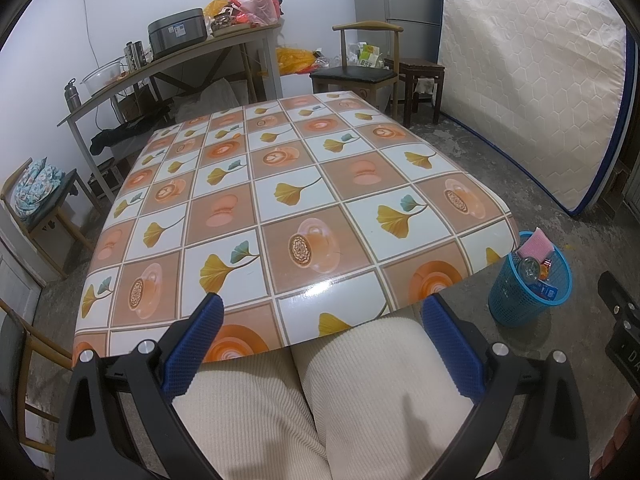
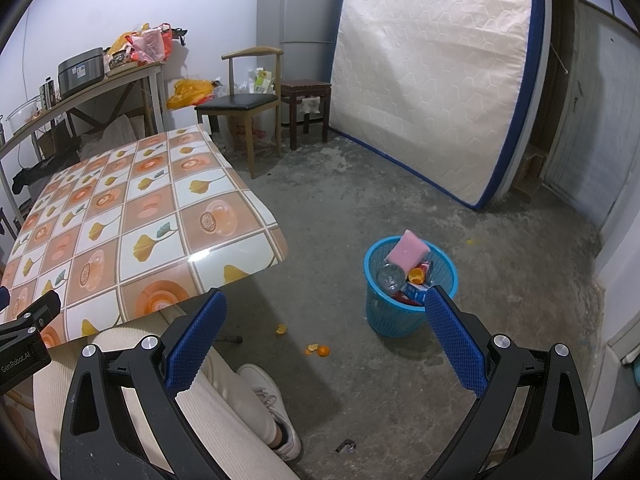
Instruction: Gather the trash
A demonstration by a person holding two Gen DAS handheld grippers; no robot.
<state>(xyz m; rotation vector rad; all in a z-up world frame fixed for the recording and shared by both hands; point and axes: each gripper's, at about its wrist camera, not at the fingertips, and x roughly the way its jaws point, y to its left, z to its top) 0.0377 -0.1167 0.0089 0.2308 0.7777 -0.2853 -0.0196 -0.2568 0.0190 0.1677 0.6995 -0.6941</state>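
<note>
Right wrist view: my right gripper (image 2: 324,336), jaws wide apart and empty, faces orange peel scraps (image 2: 318,350) on the floor beside the blue trash basket (image 2: 400,320); I should lower squarely over one scrap, while my left gripper (image 1: 320,336) waits equally apart.

A quilted mattress (image 2: 432,76) leans against the wall at upper right, beside a grey refrigerator (image 2: 300,20); a wooden chair (image 2: 244,100) and dark stool (image 2: 306,98) stand at upper centre.
</note>
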